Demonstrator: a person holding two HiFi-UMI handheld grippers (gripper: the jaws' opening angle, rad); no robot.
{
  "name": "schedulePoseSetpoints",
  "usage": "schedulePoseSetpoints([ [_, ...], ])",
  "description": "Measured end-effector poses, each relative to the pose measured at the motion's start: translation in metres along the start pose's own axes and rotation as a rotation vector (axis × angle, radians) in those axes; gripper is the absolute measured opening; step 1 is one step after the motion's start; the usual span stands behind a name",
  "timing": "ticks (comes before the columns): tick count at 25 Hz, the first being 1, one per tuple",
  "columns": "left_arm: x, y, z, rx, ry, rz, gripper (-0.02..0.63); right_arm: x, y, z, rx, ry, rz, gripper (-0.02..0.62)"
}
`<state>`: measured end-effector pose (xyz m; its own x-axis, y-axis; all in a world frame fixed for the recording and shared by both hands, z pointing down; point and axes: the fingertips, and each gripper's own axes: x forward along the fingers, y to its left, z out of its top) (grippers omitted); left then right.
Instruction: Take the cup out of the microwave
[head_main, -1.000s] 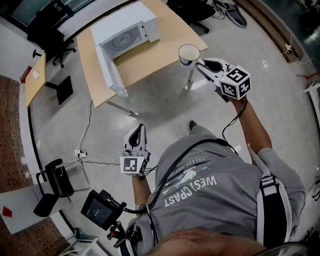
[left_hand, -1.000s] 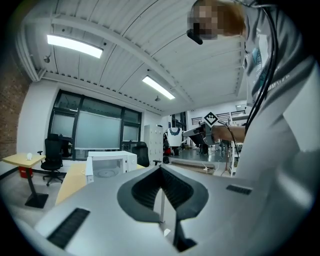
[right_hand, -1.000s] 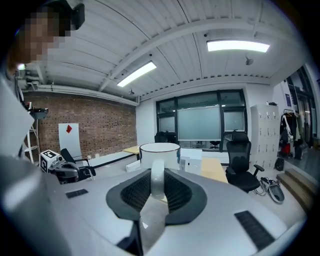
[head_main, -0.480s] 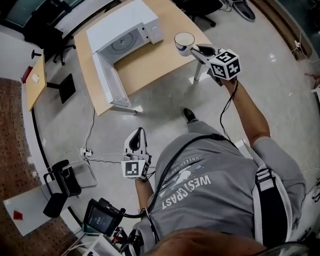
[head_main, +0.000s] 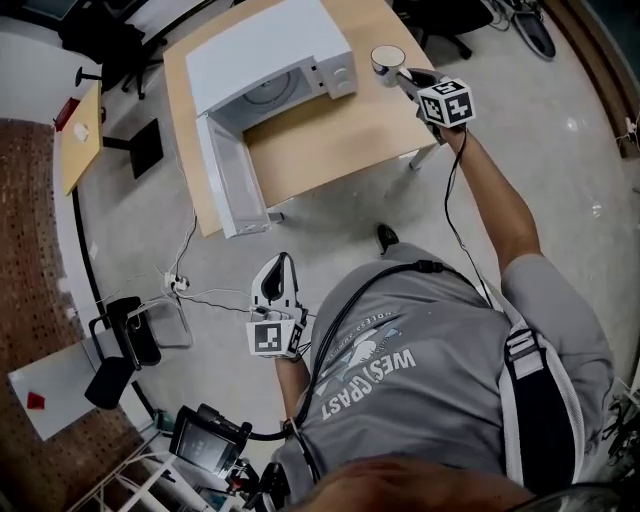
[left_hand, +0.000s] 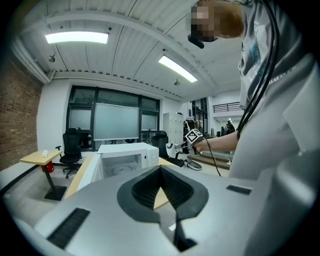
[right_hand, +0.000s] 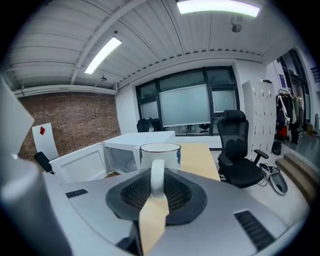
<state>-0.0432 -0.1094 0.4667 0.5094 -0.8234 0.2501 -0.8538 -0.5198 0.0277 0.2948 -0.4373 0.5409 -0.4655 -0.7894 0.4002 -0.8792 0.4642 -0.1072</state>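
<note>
Now the cup (head_main: 388, 58) hangs by its handle (right_hand: 157, 175), pinched in the right claw (head_main: 405, 73), above the table (head_main: 320, 140) just right of the microwave (head_main: 270, 45); a second ago it hung out at the table's edge. The microwave stands empty with its door (head_main: 230, 190) swung wide, so the taking-out looks done, and what remains is likely a gentle set-down on the wood. The left claw (head_main: 279, 262) hangs low, well apart from the table, jaws pressed together on nothing.
</note>
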Motion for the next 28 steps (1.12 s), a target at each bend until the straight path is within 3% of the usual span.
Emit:
schedulePoseSetpoints([
  [5, 0.035, 0.004, 0.002, -0.025, 0.039, 0.049, 0.043, 0.072, -0.054, -0.020, 0.009, 0.046, -0.008, 0.074],
  [12, 0.055, -0.011, 0.008, -0.025, 0.113, 0.089, 0.043, 0.142, -0.087, -0.053, 0.017, 0.101, 0.005, 0.074],
  [17, 0.084, -0.011, 0.002, 0.010, 0.150, 0.035, 0.043, 0.159, -0.128, -0.078, 0.047, 0.135, -0.055, 0.074],
  [28, 0.089, 0.004, -0.006, -0.060, 0.189, 0.043, 0.043, 0.205, -0.121, -0.111, 0.060, 0.183, -0.052, 0.074],
])
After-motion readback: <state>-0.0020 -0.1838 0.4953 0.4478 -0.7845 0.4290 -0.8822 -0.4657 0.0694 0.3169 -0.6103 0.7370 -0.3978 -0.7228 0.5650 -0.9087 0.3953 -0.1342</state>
